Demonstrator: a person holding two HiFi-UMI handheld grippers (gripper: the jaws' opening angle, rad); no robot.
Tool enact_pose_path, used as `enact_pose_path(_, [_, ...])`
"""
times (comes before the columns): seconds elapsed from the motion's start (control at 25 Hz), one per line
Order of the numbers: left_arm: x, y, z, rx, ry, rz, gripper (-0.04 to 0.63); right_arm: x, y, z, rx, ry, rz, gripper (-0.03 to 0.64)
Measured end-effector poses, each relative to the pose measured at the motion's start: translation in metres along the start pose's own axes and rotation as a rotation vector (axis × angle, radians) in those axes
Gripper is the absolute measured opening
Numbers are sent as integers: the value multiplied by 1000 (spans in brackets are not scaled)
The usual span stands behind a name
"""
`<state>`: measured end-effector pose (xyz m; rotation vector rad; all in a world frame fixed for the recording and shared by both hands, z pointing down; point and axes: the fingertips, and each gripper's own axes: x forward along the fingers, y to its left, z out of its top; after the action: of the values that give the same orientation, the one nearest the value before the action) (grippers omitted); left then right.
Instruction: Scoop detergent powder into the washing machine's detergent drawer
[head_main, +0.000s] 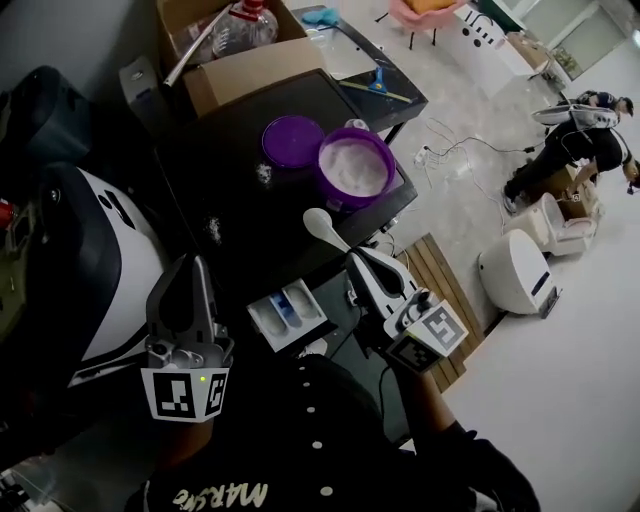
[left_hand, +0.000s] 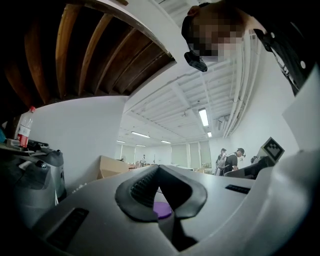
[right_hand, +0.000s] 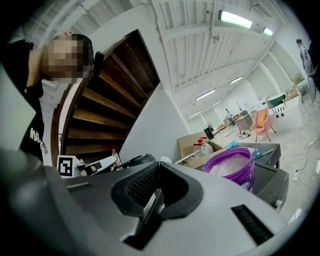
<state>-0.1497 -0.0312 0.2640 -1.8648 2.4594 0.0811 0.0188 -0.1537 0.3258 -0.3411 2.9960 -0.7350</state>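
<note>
spoon (head_main: 320, 224) near purple tub (head_main: 341, 200), lid (head_main: 291, 140), cardboard box (head_main: 245, 72)

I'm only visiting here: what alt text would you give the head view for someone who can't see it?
Seen from above, the right gripper is shut on a white spoon, held between an open purple tub of white powder and the pulled-out detergent drawer. The left gripper hovers empty, jaws together, left of the drawer.
</note>
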Motion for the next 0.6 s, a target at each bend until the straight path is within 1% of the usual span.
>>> enact_pose_path(0.2, [11, 0, 3, 7, -9, -16, 14, -6, -35, 26, -89, -29, -98, 31])
enact_pose_path(0.32, [16, 3, 3, 11, -7, -21, 14, -8, -61, 43, -117, -34, -164, 31])
enact_pose_path(0.44, [19, 7, 2, 11, -2, -21, 14, -9, -85, 50, -153, -12, -221, 31])
enact_pose_path(0.6, [25, 9, 2, -21, 6, -35, 14, -5, -107, 53, -177, 24, -267, 31])
